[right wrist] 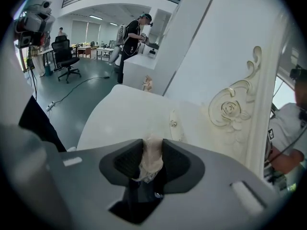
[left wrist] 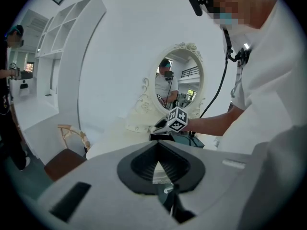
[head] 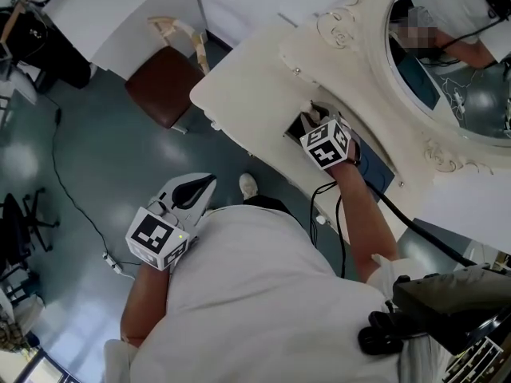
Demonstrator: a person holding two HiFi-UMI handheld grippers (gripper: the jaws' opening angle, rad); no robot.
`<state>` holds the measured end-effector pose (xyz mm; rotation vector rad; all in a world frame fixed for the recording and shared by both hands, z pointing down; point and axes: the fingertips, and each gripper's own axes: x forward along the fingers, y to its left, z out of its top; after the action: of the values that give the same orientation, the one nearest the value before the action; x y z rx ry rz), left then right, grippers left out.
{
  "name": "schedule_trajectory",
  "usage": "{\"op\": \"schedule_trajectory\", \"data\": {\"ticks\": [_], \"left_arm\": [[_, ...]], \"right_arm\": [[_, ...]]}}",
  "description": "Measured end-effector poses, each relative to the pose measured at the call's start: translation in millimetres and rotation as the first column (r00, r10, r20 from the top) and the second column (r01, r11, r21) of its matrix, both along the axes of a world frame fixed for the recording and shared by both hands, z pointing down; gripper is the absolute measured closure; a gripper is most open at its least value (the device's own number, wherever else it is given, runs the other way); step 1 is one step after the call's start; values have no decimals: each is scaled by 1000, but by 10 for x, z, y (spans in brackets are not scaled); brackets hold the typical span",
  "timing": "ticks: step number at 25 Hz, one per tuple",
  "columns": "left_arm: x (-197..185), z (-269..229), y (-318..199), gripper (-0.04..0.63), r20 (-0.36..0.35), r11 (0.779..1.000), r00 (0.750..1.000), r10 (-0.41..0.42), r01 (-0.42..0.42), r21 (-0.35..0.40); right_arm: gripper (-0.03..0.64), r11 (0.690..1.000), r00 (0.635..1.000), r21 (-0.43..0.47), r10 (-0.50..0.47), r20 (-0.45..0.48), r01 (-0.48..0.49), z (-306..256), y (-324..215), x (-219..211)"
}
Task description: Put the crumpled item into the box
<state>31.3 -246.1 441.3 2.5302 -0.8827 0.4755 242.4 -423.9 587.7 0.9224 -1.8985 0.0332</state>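
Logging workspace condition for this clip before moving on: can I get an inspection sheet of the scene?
Surface: white dressing table, with a dark opening beside the right hand-held gripper.
Job's things: cream crumpled item pinched in the right hand-held gripper; the box is not clearly identified, possibly that opening.
Clutter: nothing seen on the table.
Grippers: right shut on the crumpled item; left hand-held gripper shut, empty, off the table.
Cables: black cable on the floor; black lead hanging below the right wrist.
Surroundings: ornate mirror, brown-seated chair.
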Motion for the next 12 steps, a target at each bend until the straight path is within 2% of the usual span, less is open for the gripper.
{"op": "schedule_trajectory", "data": {"ticks": [6,12], "left_arm": [[119,-20,-30,592,1,1000,1000,19,-19,7],[141,-2,-14,592,7,1000,1000,8,-8,2]], "right_arm": [[488,998,998,-40,38,-41,-39,246,76,333],[488,995,997,-90,40,-65,-46,550,122,426]]}}
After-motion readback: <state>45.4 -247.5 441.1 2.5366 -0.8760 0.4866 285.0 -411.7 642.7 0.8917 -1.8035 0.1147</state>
